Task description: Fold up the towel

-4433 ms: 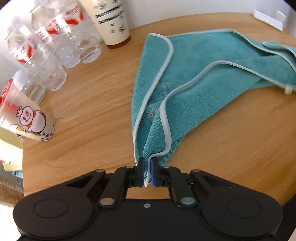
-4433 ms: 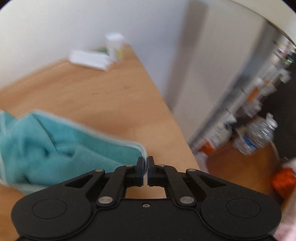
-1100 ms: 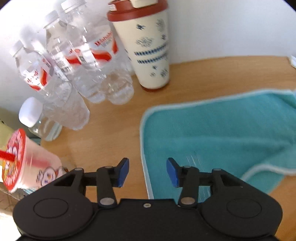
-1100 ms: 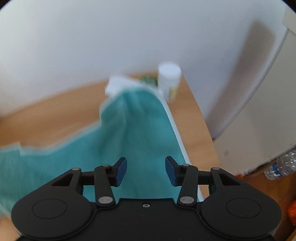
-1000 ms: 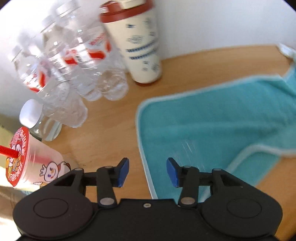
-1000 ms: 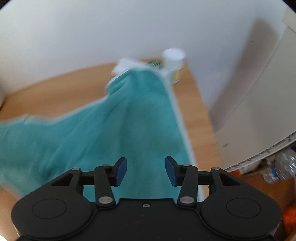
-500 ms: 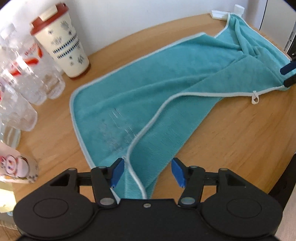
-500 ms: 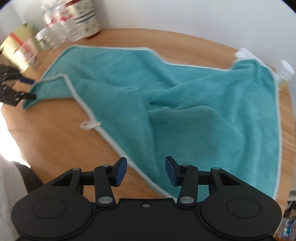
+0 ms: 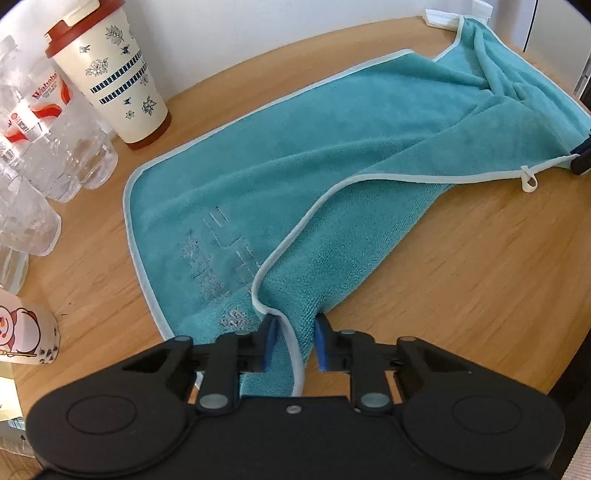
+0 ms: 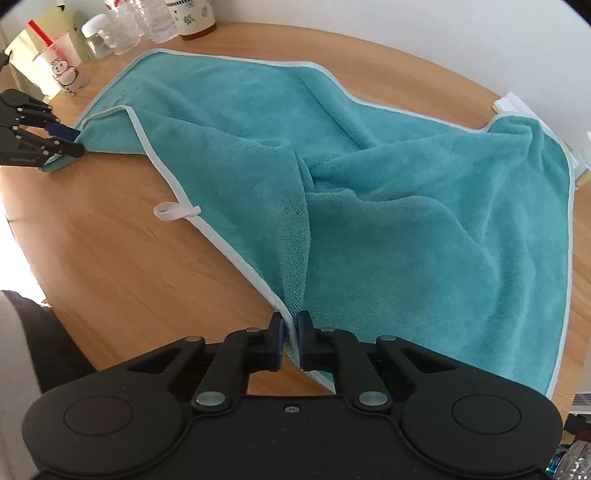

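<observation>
We see the teal towel (image 9: pixel 354 155) spread over the round wooden counter (image 9: pixel 480 280), rumpled in the middle, with its near edge turned up so the pale trim runs across the cloth. Our left gripper (image 9: pixel 294 343) sits at the towel's near corner; its fingers (image 9: pixel 269 341) stand apart with the trimmed corner lying between them, not yet pinched. Our right gripper (image 10: pixel 290 341) is at the opposite near corner, its fingers (image 10: pixel 276 343) drawn almost together and clamped on the trimmed edge. A small white loop (image 10: pixel 173 212) lies on the wood just beside that edge. At the far left of the counter stand a floral cup (image 9: pixel 110 74) with a red lid, clear bottles (image 9: pixel 55 122), and a cartoon drink cup (image 10: pixel 61 66). A white item (image 9: pixel 458 14) touches the towel's far corner.
</observation>
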Available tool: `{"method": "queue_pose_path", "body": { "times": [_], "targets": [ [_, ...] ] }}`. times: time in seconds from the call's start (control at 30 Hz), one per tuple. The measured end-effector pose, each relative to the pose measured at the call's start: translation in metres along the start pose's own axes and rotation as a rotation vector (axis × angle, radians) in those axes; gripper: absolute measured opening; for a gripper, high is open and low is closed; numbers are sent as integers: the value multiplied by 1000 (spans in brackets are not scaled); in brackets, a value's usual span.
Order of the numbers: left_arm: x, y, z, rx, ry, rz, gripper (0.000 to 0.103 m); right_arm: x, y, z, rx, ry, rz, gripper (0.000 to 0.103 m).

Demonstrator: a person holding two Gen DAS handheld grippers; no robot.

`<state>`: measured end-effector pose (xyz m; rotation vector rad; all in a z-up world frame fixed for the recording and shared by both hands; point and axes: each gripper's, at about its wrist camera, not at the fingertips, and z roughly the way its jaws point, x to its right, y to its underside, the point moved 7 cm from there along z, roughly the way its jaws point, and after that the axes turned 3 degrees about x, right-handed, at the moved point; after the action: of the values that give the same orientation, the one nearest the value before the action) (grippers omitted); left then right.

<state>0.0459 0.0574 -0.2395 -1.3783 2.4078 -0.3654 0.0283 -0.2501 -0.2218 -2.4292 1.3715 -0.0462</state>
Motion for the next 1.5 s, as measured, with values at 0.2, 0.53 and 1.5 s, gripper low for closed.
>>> {"method": "queue_pose_path", "body": {
  "times": [0.2,0.53,1.5],
  "targets": [
    [-1,12,-16,-12,33,38,15,-2,12,-11,-16,-26,31,7],
    [18,55,-27,-108,115,115,17,-5,43,-15,-70,-70,57,16],
    [-95,-71,58,51,-150,-370,35,142,70,-22,21,355,507,36]
  ]
}}
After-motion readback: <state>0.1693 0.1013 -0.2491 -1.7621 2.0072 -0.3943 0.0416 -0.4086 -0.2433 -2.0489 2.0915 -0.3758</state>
